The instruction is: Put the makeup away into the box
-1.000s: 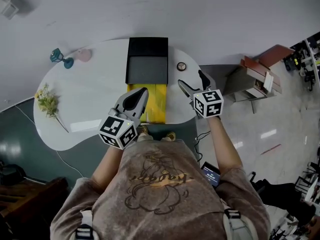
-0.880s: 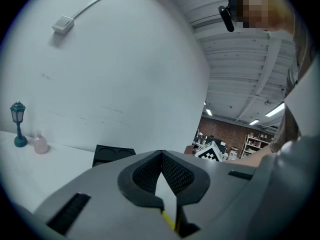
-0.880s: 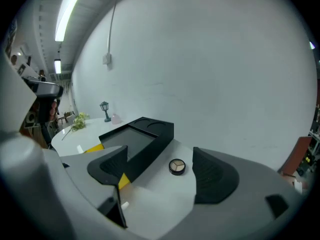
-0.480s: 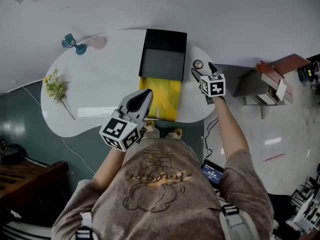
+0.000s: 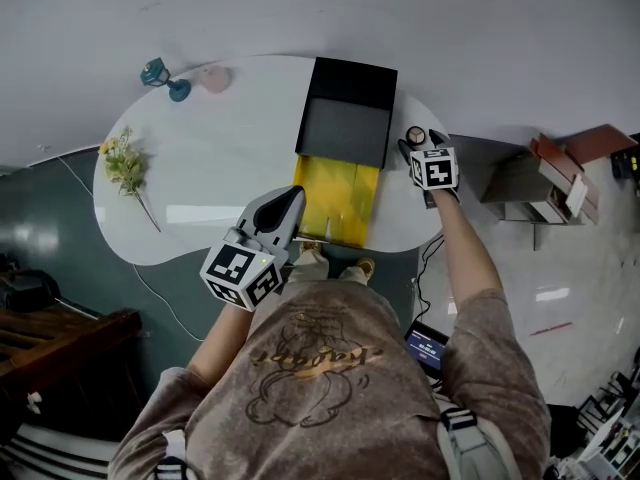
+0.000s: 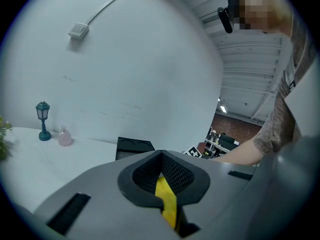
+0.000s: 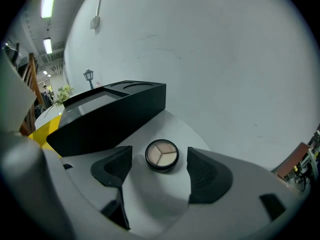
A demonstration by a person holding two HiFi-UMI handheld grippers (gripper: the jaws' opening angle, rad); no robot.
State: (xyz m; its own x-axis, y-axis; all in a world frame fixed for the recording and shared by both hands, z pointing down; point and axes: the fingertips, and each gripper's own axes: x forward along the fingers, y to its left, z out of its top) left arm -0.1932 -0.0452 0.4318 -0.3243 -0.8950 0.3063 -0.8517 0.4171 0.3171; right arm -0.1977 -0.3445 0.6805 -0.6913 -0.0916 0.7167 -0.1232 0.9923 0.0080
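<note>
While the left gripper (image 6: 161, 176) clamps the yellow flap (image 5: 345, 200), the right gripper's (image 7: 158, 162) open, narrowing jaws flank the compact (image 7: 161, 154).

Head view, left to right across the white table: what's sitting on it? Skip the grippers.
flower sprig → teal lamp → pink bottle → black box → round makeup compact

I see a white kidney-shaped table (image 5: 200, 183) set against a plain pale wall (image 5: 300, 8). Dark teal floor (image 5: 60, 238) lies to its left, and glossy grey floor (image 5: 570, 278) to its right. A dark brown wooden cabinet (image 5: 60, 348) stands lower left. A fluorescent ceiling tube (image 7: 48, 1) glows.
</note>
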